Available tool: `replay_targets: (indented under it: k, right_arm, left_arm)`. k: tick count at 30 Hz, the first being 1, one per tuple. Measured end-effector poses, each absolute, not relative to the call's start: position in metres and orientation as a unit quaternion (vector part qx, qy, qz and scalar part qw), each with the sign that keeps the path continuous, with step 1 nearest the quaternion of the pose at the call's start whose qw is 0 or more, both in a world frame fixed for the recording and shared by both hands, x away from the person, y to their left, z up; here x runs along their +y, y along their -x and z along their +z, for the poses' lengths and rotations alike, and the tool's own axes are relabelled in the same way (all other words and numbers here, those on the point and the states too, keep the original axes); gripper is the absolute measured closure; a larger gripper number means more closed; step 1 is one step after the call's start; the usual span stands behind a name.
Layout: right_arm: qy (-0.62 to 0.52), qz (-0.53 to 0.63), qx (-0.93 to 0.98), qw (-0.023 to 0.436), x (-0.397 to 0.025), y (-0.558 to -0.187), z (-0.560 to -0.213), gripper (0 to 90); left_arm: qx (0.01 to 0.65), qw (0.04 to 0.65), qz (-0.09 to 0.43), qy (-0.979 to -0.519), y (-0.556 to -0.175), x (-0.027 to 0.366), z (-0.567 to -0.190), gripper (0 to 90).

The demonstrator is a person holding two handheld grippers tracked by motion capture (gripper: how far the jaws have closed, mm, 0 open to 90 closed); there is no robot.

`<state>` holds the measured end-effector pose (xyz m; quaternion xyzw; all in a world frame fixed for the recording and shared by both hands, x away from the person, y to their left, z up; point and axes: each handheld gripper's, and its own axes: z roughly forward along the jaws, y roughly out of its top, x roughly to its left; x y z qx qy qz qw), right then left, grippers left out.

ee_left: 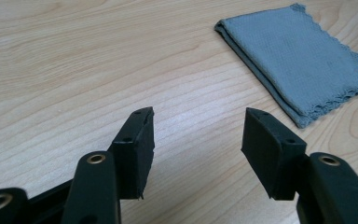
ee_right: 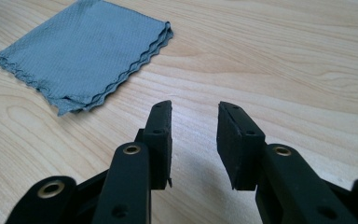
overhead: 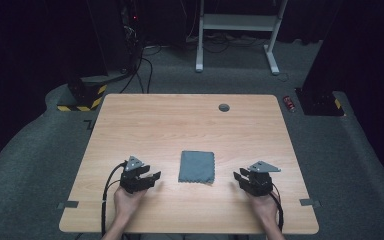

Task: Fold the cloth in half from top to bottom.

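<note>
A folded grey cloth (overhead: 196, 167) lies flat on the wooden table (overhead: 180, 125), between the two hands. My left gripper (overhead: 156, 176) rests just left of it, open, nothing between its jaws; in the left gripper view the cloth (ee_left: 303, 60) lies ahead to the right of the gripper (ee_left: 198, 126). My right gripper (overhead: 236, 176) sits to the cloth's right, open and holding nothing; in the right gripper view the cloth (ee_right: 86, 53) lies at the upper left, its scalloped edges stacked, apart from the gripper (ee_right: 195, 119).
A round cable grommet (overhead: 224, 107) sits near the table's far edge. On the floor beyond are a white desk frame (overhead: 237, 30), black equipment with yellow-black striped bases (overhead: 82, 95) and a red can (overhead: 289, 103).
</note>
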<state>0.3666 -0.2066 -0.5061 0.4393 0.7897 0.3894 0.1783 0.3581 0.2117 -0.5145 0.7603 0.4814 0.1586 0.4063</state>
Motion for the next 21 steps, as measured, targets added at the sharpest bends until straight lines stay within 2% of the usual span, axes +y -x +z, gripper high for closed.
replay_targets:
  k: [21]
  right_arm:
    - [-0.452, 0.357, 0.793, 0.201, -0.218, -0.357, -0.516, 64.0]
  left_arm:
    - [0.499, 0.379, 0.192, -0.755, -0.350, 0.229, -0.523, 44.1]
